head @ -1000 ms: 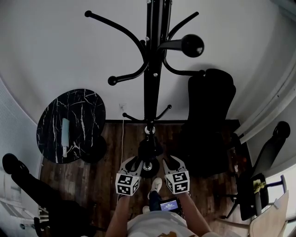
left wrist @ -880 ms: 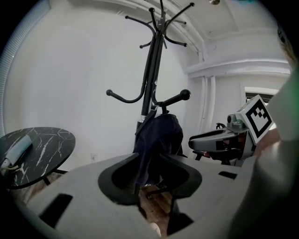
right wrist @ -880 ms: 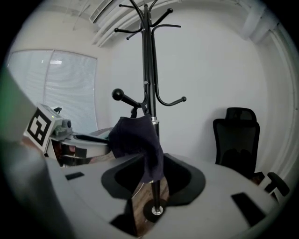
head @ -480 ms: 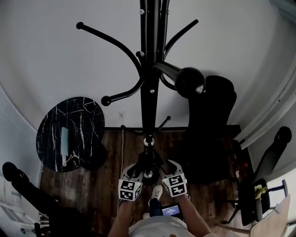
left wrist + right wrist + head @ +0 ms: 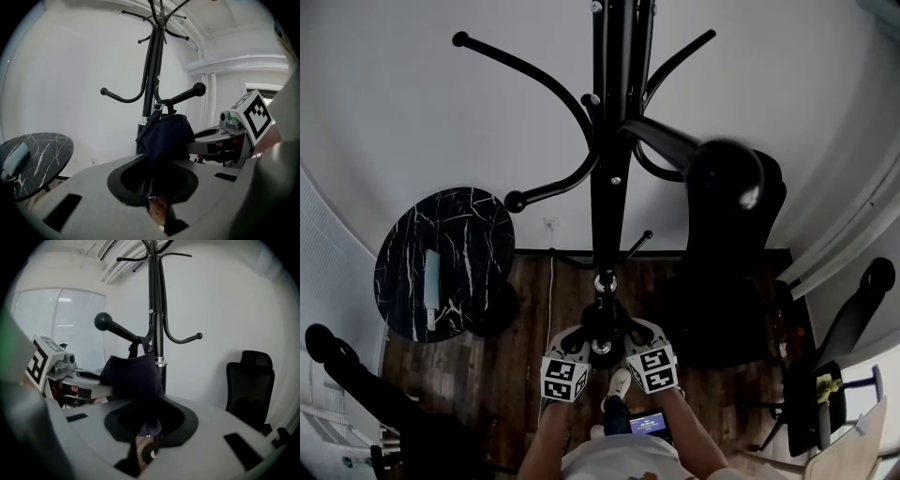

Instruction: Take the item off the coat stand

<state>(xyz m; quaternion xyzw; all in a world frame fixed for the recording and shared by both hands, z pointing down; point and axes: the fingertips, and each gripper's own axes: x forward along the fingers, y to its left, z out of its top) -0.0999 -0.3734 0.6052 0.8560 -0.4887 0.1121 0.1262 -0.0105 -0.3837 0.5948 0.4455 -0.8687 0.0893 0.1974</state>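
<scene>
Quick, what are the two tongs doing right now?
Left tongs: just been closing, now pinching the bag.
Right tongs: just been closing too, pinching the same bag.

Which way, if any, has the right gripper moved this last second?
Yes: right gripper went inward toward the stand, jaws just closing on the bag.

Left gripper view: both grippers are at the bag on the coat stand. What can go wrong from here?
1. The strap of the navy bag loops over the knobbed hook. A level pull could snag on its knob and tip the coat stand.
2. The left gripper and right gripper, whose jaws have just been closing, pinch only the bag's lower fabric. It may slip out when lifted.
</scene>
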